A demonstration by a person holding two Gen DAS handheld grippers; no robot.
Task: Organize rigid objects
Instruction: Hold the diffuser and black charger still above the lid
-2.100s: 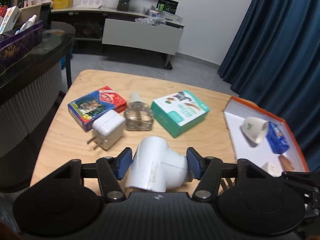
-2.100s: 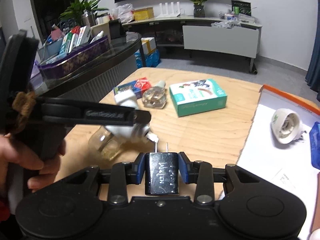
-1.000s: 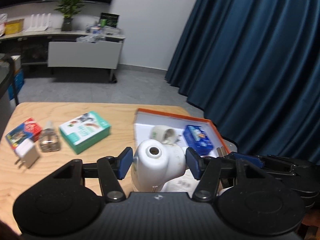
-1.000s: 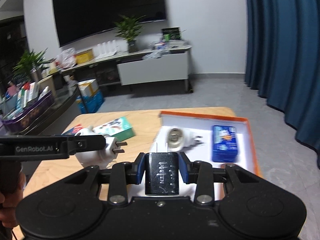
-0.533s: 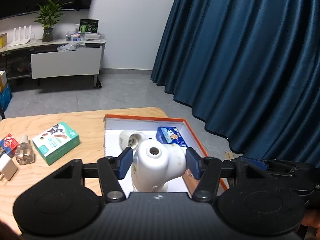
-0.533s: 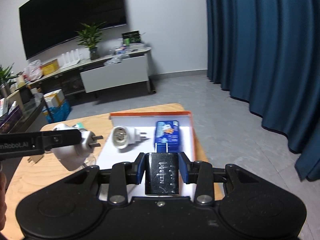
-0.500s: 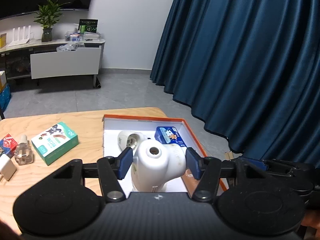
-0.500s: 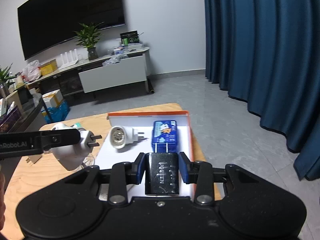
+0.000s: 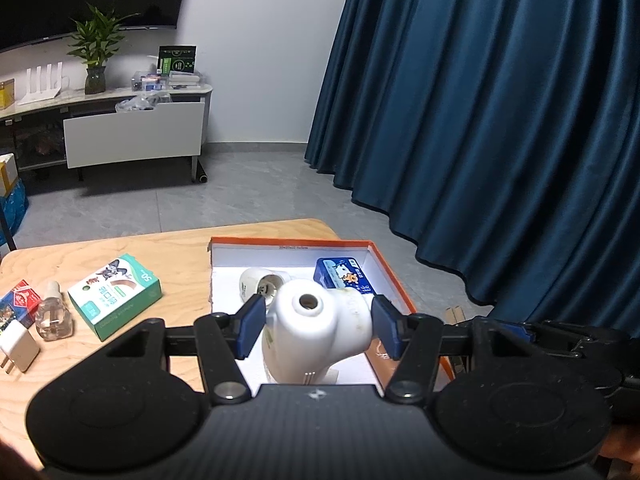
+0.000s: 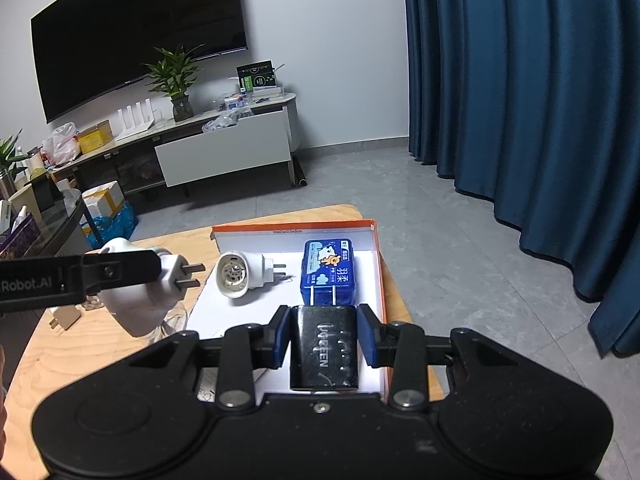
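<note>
With both loads carried, what matters is each one's place over the orange-rimmed tray (image 10: 378,264). The right gripper (image 10: 323,340), clamped on the black charger (image 10: 323,350), prongs pointing forward, hangs over the tray's near right part, just short of the blue tin (image 10: 329,272). The left gripper (image 9: 318,330), clamped on the white plug-in unit (image 9: 316,328), sits at the tray's near-left edge above the worktop (image 9: 176,264); right looks better placed.

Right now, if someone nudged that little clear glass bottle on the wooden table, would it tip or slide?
The glass bottle would probably slide rather than tip: it stands upright on a broad, squat base. Its narrow neck and cap add little weight up top. Being glass, it is stiff and likely breakable, and the white charger and red box close beside it could get knocked.
</note>
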